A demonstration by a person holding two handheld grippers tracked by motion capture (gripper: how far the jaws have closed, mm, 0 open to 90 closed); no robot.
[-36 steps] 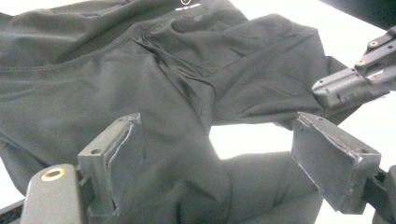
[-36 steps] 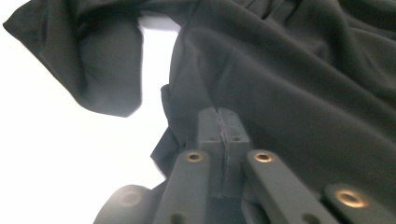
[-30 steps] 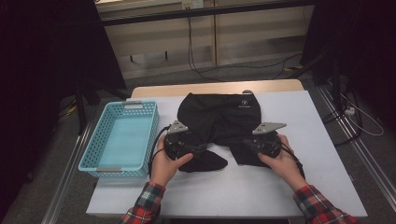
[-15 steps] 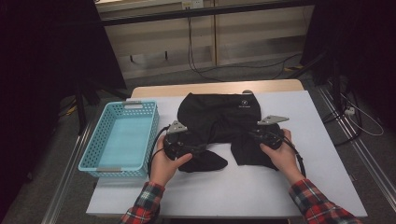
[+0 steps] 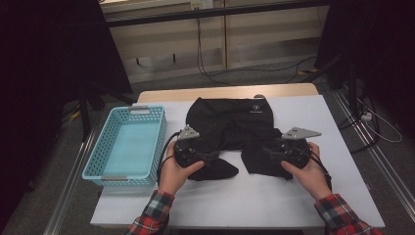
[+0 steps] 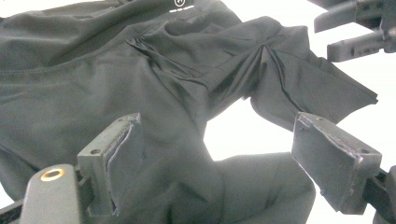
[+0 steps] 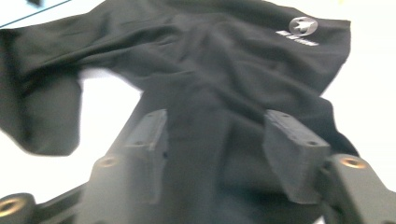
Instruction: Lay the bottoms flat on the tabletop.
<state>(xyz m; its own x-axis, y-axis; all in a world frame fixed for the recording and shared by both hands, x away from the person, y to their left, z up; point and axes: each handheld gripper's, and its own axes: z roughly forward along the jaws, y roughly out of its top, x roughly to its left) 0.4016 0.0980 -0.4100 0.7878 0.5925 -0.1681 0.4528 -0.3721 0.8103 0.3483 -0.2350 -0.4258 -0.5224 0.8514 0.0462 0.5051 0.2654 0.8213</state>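
Black shorts [image 5: 230,122] with a small white logo at the waistband lie spread on the white table [image 5: 244,205]. My left gripper [image 5: 213,157] hovers over the shorts' left leg, jaws wide open, with the fabric [image 6: 140,70] below them and not pinched. At the right leg is my right gripper [image 5: 268,152]. Its jaws have just been opening and stand apart, and the cloth [image 7: 224,56] lies loose between them [image 7: 215,144]. The right gripper's jaws [image 6: 355,28] also appear far off in the left gripper view.
A light blue perforated basket [image 5: 98,166] sits at the table's left edge, beside my left hand. Bare white tabletop lies in front of the shorts. Beyond the table's far wooden edge are a floor with cables and dark stands.
My right hand has shifted a little to the right along the shorts' right leg. The left hand has stayed where it was.
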